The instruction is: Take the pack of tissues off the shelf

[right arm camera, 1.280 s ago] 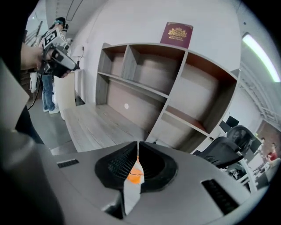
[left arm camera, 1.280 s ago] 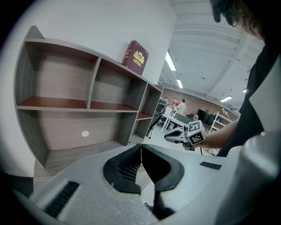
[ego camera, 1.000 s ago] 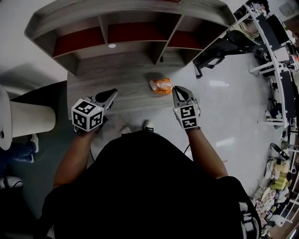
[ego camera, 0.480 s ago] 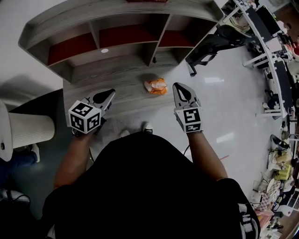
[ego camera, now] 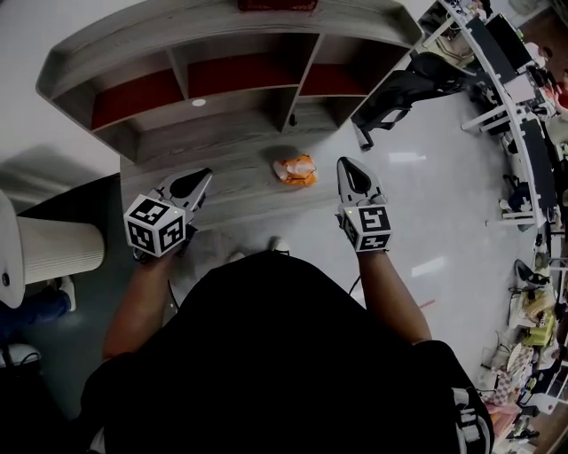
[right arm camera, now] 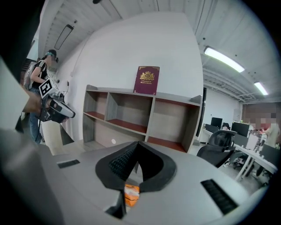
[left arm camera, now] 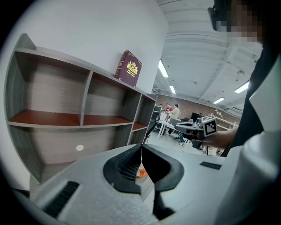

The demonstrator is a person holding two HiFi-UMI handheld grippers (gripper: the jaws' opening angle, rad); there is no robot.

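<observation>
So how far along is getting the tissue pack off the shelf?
Looks done: the tissue pack lies on the desktop in front of the shelf, outside its cubbies. In hand: nothing; the left gripper and right gripper hover short of it, jaws together and empty. Left: nothing obvious.

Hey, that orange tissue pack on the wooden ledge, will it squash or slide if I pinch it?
The tissue pack looks crinkled and glossy, so probably soft wrap that squashes and may slip. It is small beside the right gripper, so likely light. Lying flat on the wooden ledge, it should slide, not roll.
</observation>
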